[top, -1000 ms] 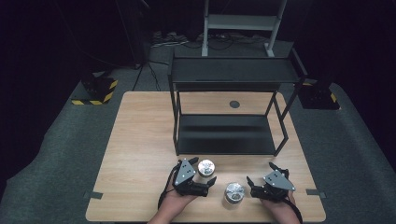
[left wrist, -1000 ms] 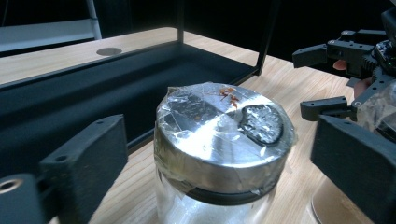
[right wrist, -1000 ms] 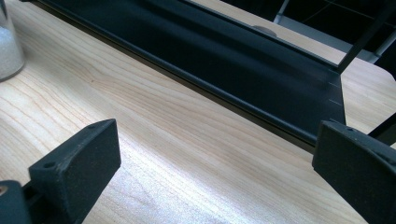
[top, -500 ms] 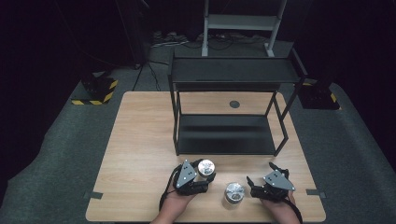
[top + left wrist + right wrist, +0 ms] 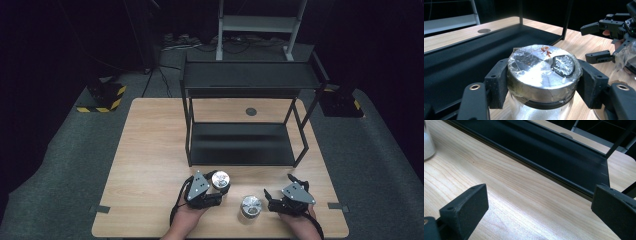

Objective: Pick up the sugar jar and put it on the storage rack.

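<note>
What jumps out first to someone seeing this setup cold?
The left gripper has just closed its jaws on a clear glass jar with a foil-covered lid at the wooden table's near edge. A second foil-lidded jar stands beside the open right gripper, before a black two-tier metal shelf.

Jar [image 5: 544,75] in the left gripper view: body cut off by the bottom edge, contents indistinct; the red marks on its foil lid cannot be read. A second jar [image 5: 427,142] in the right gripper view is cropped at the left edge.
</note>
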`<action>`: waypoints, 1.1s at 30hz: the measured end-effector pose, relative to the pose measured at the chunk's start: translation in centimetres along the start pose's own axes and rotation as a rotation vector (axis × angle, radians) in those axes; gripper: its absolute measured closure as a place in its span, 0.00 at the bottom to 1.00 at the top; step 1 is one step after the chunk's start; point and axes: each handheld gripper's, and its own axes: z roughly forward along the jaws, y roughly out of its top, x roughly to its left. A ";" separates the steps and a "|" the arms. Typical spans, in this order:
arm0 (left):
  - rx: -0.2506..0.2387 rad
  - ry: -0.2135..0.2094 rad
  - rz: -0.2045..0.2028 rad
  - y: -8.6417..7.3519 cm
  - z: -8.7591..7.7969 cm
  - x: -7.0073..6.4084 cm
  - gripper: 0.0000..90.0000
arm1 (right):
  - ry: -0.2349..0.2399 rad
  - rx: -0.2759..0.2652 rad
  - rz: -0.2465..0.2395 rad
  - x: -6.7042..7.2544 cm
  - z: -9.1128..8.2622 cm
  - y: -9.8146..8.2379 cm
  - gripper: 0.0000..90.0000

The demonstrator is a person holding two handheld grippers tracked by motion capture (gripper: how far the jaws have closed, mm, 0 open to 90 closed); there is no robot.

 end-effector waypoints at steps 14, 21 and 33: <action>-0.050 0.018 -0.015 2.4 -1.8 0.9 0.38 | -0.002 0.025 0.011 -0.2 0.0 0.3 0.00; -0.075 0.036 -0.018 3.9 -2.7 1.4 0.38 | -0.003 0.028 0.002 -0.1 0.0 0.3 0.00; -0.098 0.060 -0.020 5.9 -3.6 2.4 0.38 | -0.002 0.026 0.008 -0.2 0.0 0.3 0.00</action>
